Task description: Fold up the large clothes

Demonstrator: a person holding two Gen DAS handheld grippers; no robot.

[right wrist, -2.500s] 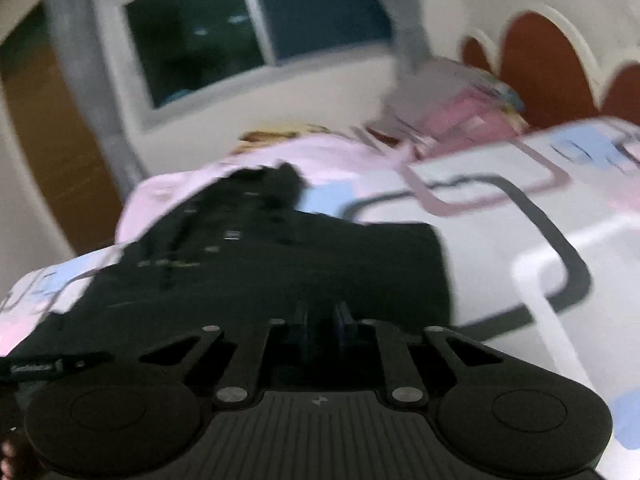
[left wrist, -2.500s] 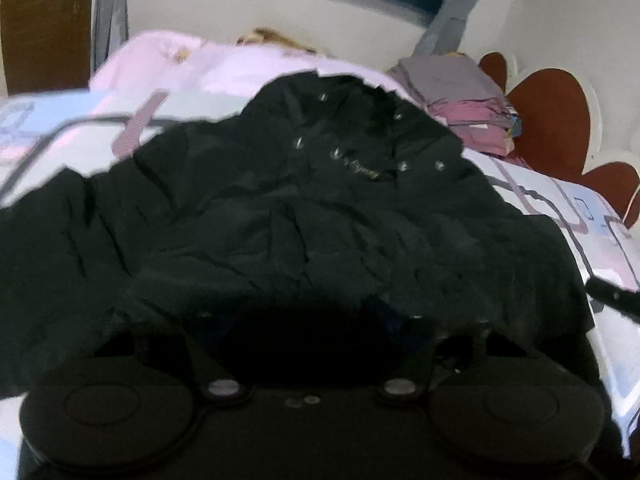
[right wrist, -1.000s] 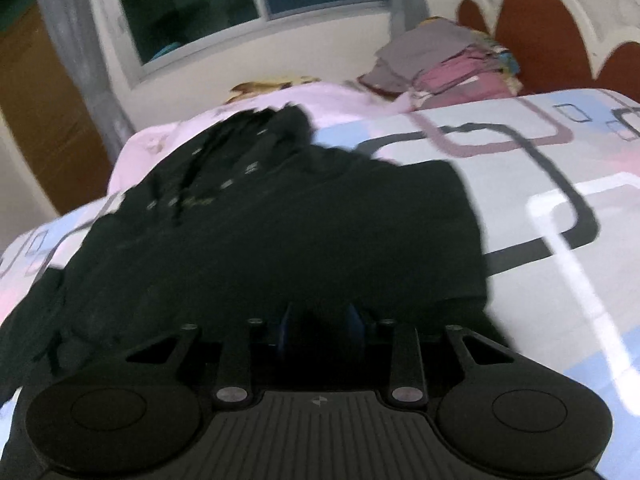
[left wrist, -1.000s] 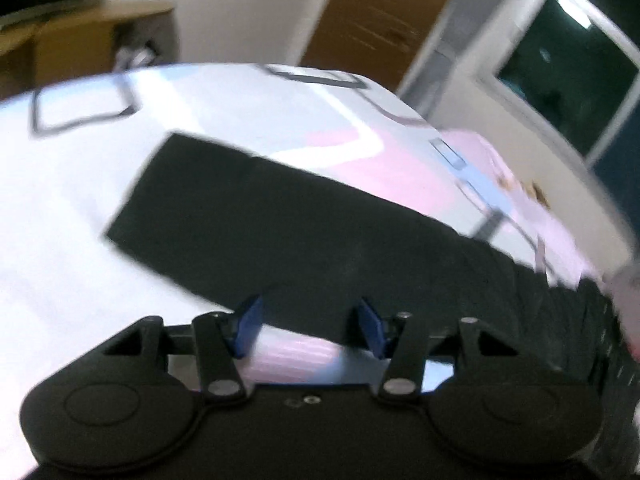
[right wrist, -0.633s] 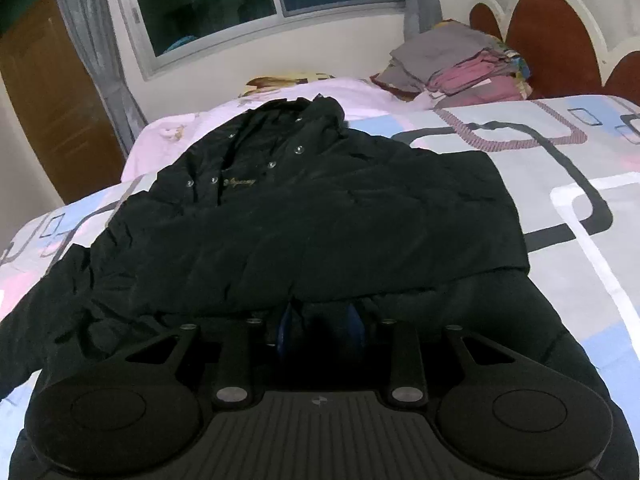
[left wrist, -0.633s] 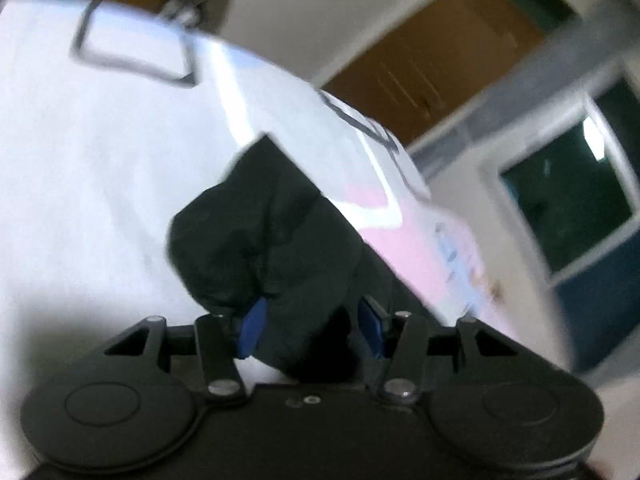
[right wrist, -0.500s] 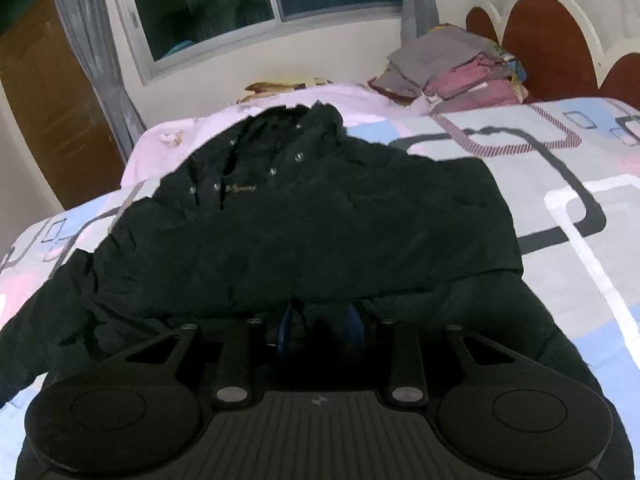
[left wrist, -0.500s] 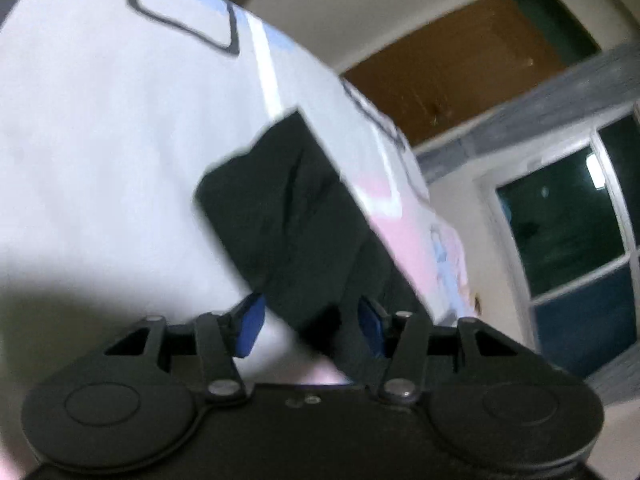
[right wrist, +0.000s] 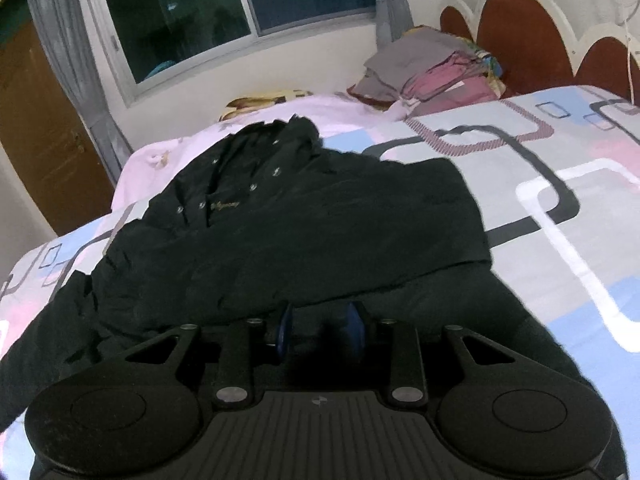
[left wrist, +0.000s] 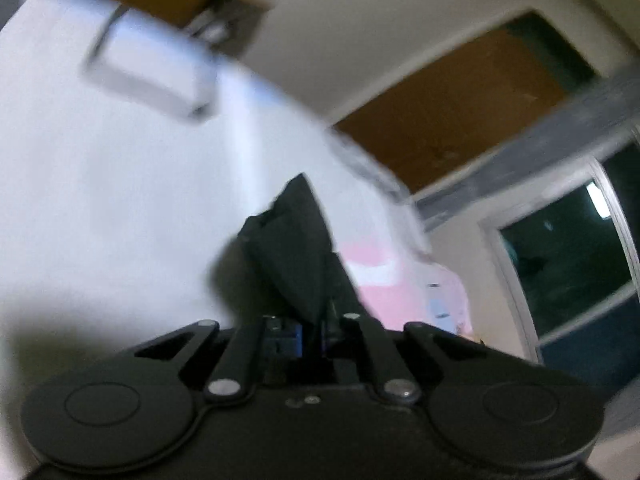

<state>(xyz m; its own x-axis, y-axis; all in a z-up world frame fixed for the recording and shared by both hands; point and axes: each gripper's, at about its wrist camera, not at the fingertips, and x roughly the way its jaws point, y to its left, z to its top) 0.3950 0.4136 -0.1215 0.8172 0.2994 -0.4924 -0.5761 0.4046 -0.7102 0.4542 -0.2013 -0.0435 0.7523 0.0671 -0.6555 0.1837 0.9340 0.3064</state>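
Left wrist view: your left gripper has just closed its jaws and pinches a fold of the black jacket.
Your right gripper, jaws part spread, grips the jacket hem; the jacket lies flat across the patterned bed.

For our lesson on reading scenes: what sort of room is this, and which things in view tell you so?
Most likely a bedroom. A black jacket lies on a bed with a patterned bedsheet, a scalloped headboard stands behind it, and folded clothes are stacked by the window.
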